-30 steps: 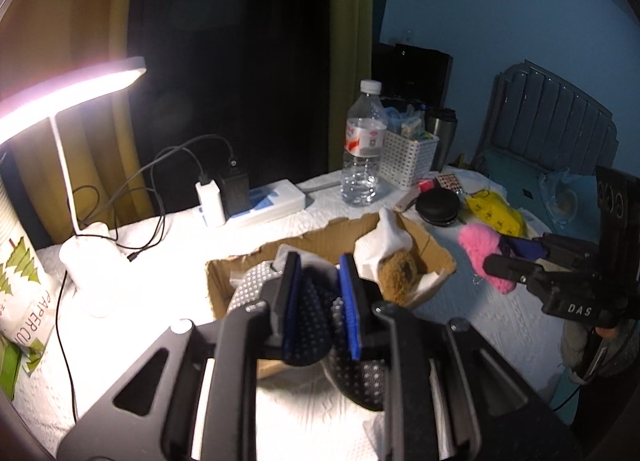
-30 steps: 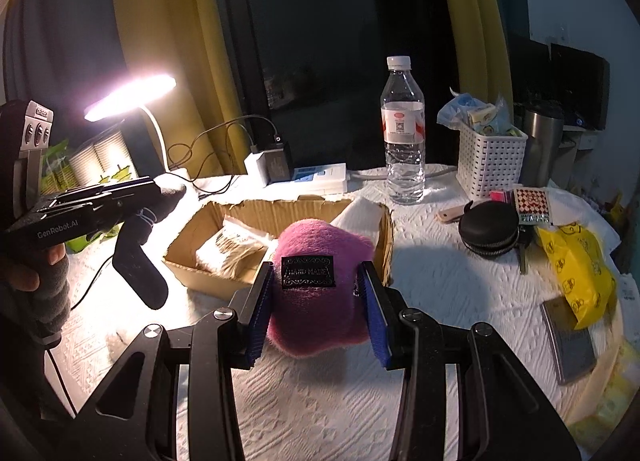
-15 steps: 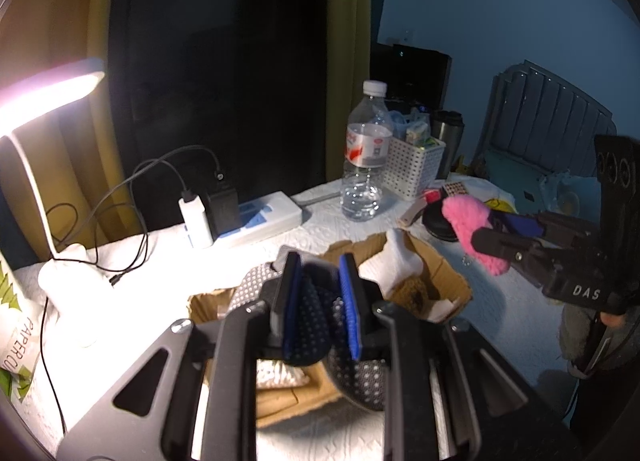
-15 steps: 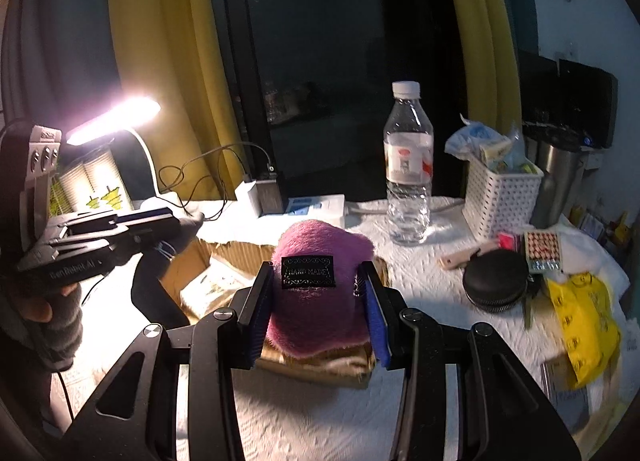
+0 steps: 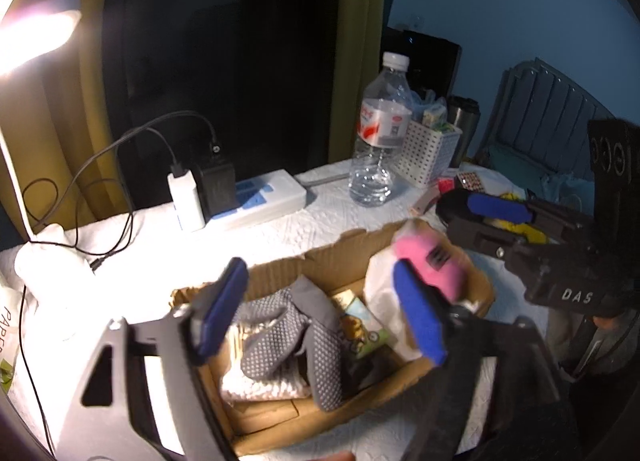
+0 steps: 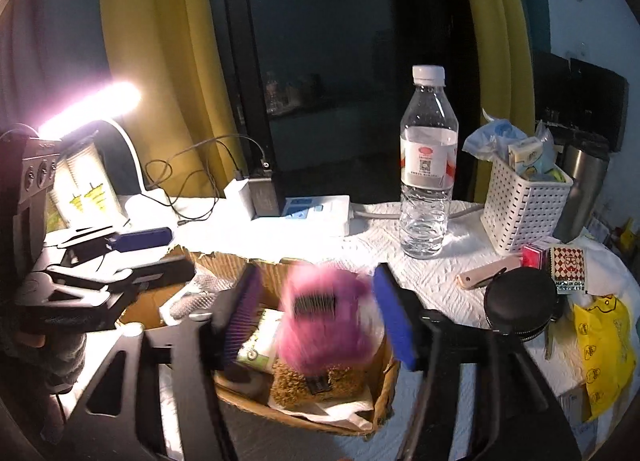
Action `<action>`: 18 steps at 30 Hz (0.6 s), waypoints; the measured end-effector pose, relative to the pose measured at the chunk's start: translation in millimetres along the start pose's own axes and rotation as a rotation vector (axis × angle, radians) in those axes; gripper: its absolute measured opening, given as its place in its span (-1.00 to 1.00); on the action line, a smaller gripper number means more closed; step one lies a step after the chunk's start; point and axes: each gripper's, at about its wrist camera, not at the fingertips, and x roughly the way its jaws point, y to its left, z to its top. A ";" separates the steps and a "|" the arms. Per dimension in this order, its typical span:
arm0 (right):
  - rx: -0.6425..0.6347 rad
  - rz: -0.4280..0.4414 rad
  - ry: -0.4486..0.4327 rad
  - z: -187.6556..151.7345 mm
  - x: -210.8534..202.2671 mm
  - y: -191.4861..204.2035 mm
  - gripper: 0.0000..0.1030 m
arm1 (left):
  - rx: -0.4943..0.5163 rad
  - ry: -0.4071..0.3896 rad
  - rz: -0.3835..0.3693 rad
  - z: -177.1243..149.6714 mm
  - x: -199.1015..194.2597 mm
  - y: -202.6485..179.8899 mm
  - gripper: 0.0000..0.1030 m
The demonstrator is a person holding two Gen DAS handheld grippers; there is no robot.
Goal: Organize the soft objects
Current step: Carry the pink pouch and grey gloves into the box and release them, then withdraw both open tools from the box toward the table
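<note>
Pink plush point(image 6: 324, 325) loose over cardboard box point(image 5: 280, 421), dotted sock point(image 5: 280, 341) inside; left gripper point(image 5: 320, 317), right gripper point(image 6: 316, 317) both spread apart

Table point(image 6: 432, 277) under white textured cover. Cardboard box point(image 6: 384, 389) near centre. Far behind it a power strip point(image 6: 316, 217) with plugged chargers; lamp point(image 6: 120, 165) far left. Water bottle point(image 6: 428, 173) upright right of the strip, white basket point(image 6: 524, 209) and steel mug point(image 6: 584, 189) further right. Black round case point(image 6: 520, 309) and yellow bag point(image 6: 604, 357) near right.
</note>
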 end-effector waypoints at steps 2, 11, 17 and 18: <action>0.005 -0.004 0.003 -0.6 0.0 -0.9 0.24 | -0.008 -0.002 -0.001 0.3 -2.0 1.4 0.50; 0.002 -0.020 -0.003 -2.5 -16.0 8.1 0.24 | -0.006 -0.039 0.004 -0.9 -25.9 1.6 0.50; -0.007 -0.025 -0.010 -5.6 -33.6 20.9 0.24 | -0.005 -0.068 -0.002 -5.5 -49.5 0.8 0.50; -0.010 -0.025 -0.014 -6.0 -37.9 24.2 0.24 | -0.004 -0.072 -0.003 -6.4 -52.9 0.7 0.50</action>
